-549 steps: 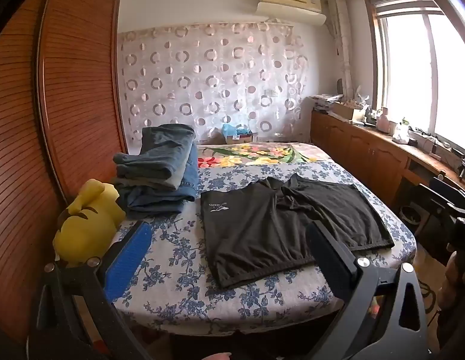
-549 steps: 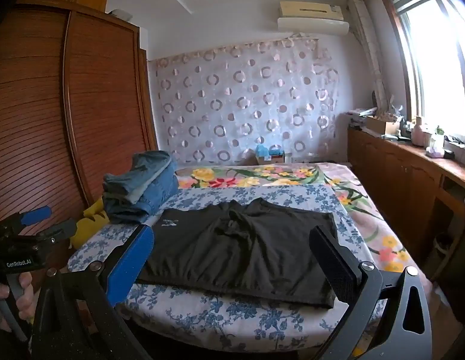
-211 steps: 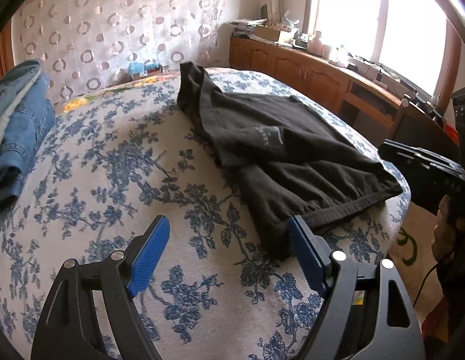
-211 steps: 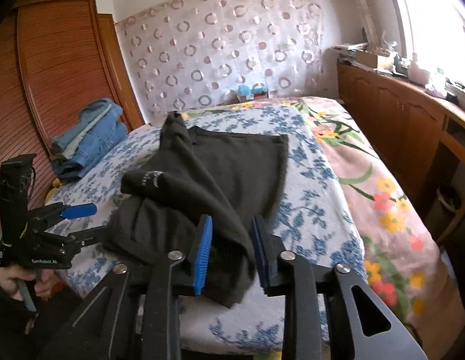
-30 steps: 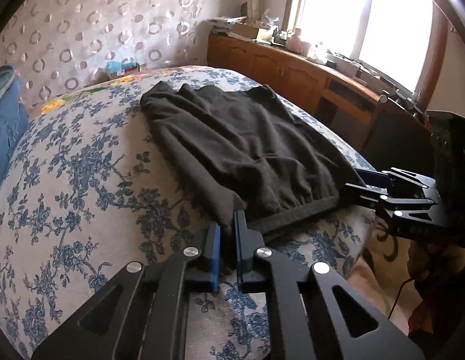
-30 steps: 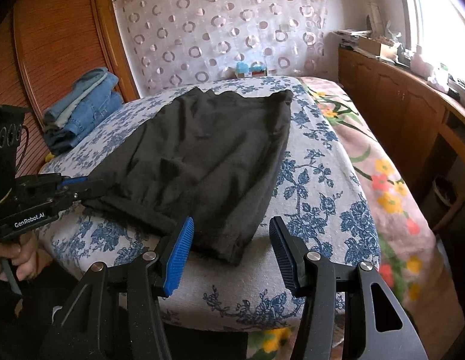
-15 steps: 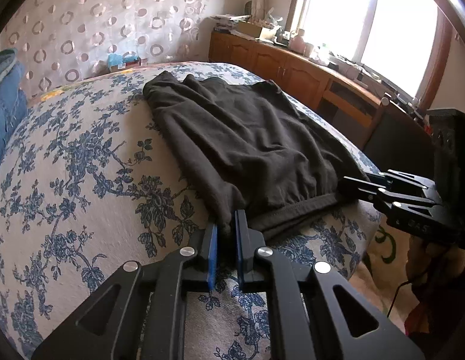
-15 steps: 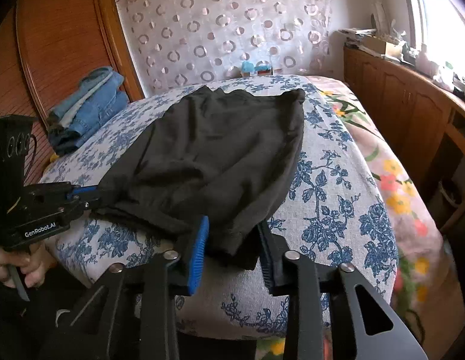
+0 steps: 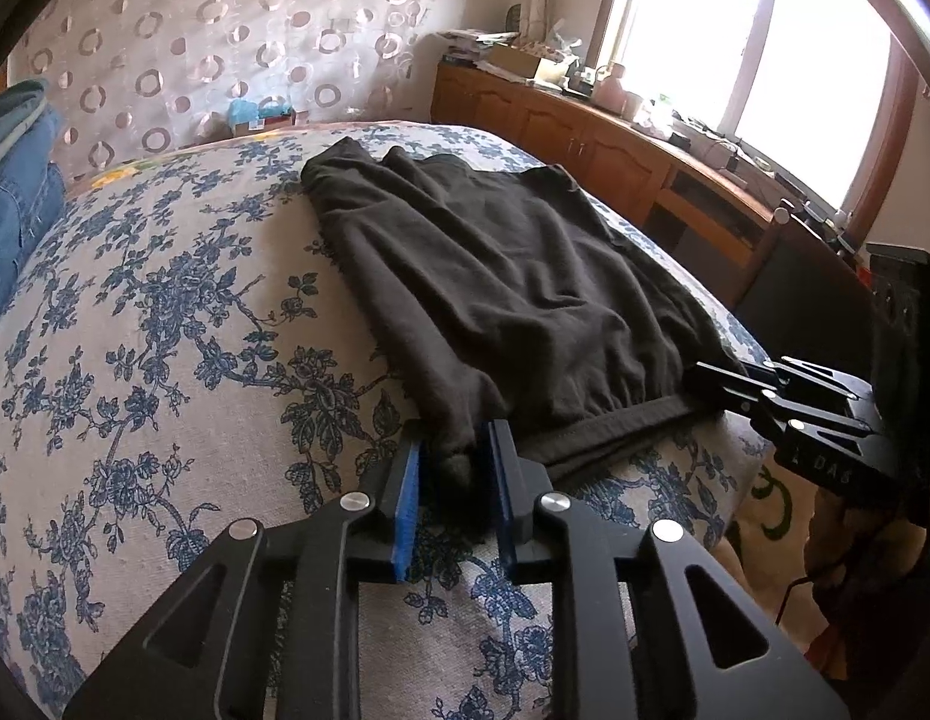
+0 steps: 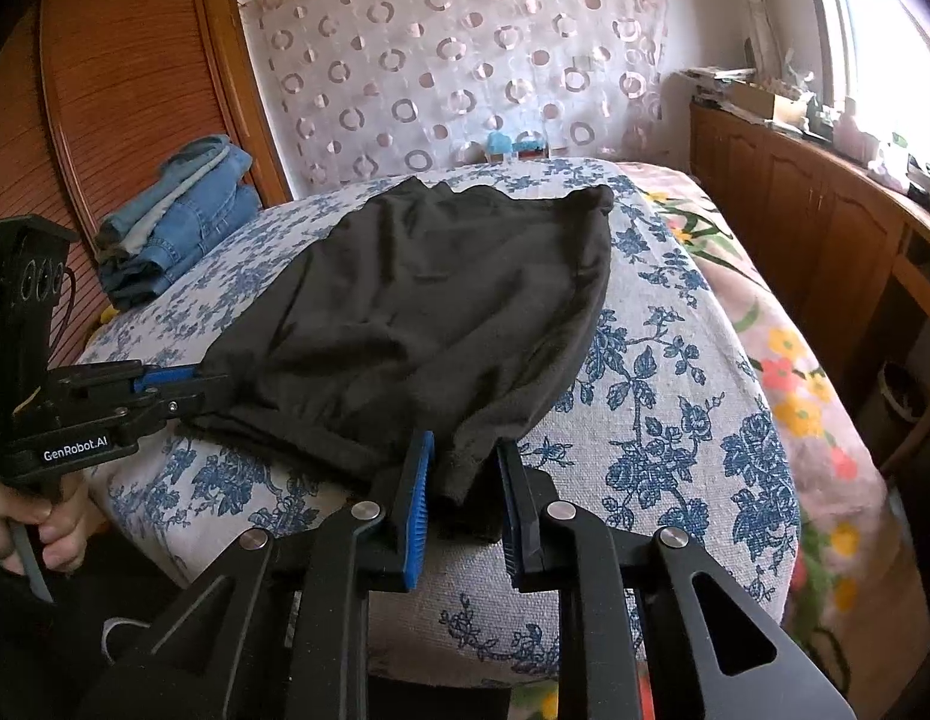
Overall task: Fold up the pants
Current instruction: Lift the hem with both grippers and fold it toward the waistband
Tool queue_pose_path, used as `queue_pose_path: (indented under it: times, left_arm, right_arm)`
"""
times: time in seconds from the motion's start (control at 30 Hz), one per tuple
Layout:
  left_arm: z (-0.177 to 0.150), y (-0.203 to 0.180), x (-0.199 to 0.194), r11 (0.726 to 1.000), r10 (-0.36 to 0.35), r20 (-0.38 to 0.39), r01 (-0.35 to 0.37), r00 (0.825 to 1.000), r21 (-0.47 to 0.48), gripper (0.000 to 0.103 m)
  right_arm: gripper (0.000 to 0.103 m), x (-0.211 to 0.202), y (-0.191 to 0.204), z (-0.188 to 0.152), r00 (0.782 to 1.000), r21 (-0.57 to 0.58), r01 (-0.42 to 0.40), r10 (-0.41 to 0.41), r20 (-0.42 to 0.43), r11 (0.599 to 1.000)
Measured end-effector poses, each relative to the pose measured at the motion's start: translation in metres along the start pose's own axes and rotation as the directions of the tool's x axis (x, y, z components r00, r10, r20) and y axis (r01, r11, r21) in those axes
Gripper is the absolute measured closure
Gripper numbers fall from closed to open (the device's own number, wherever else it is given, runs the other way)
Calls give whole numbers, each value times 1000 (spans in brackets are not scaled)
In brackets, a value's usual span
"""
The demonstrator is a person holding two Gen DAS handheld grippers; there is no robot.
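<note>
Black pants [image 9: 495, 276], folded lengthwise, lie flat on the floral bed [image 9: 165, 330] with the waistband at the near edge. My left gripper [image 9: 454, 468] sits at the waistband's near-left corner. Its jaws are opening, and the cloth lies loosely between the blue pads. The right wrist view shows that gripper [image 10: 195, 387] at the same corner of the pants [image 10: 417, 300]. At the near-right corner my right gripper [image 10: 462, 480] is closing, its pads against the bunched cloth. From the left wrist view the right gripper [image 9: 699, 375] shows at the waistband's end.
A stack of folded jeans [image 10: 177, 216] rests at the far left of the bed beside a wooden wardrobe [image 10: 135, 72]. Wooden cabinets [image 10: 795, 228] run under the window on the right. A hand [image 10: 39, 522] holds the left gripper's handle.
The left jaws, pinched tight on the corner before, have parted a little. The right jaws have narrowed from wide apart onto the other corner. Neither hand has shifted much.
</note>
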State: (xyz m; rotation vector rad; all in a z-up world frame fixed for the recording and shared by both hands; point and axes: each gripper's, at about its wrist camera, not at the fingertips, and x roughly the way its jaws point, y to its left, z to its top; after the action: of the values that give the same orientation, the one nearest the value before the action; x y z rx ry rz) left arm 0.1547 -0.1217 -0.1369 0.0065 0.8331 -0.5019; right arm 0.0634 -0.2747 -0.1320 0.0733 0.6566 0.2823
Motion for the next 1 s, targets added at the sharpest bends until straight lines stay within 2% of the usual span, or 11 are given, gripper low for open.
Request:
queue_pose_path:
  times: [0.13, 0.2, 0.27, 0.33, 0.47, 0.63, 0.77, 1.0]
  left_arm:
    - [1, -1, 2, 1000, -7, 8, 7, 1000, -4, 70]
    - [2, -5, 3, 1000, -8, 9, 8, 1000, 5, 62]
    - [1, -10, 5, 999, 12, 16, -13, 1000, 34, 62]
    - [1, -12, 5, 999, 1, 14, -2, 1000, 42, 70]
    - [4, -9, 3, 1000, -11, -1, 11, 1000, 24, 94]
    - [10, -7, -14, 999, -32, 32, 32, 999, 4, 95]
    - [22, -9, -42, 999, -50, 94, 50, 994, 3, 95]
    - [47, -10, -103, 998, -50, 218, 43, 975, 36, 95]
  right_arm:
    - [83, -1, -1, -1, 1000, 7, -3, 3, 6, 1000]
    - [83, -1, -2, -2, 1000, 17, -4, 4, 9, 1000]
    - [84, -1, -2, -1, 1000, 18, -2, 2, 6, 1000]
    - [87, -1, -3, 0, 1000, 21, -9, 9, 3, 1000]
    - [91, -1, -10, 2, 998, 57, -59, 60, -3, 997]
    - [92, -12, -8, 9, 995, 64, -88, 86, 40, 994]
    - [92, -28, -1, 22, 990, 41, -119, 115, 88, 992]
    - [92, -69, 19, 54, 972, -39, -147, 152, 178, 988]
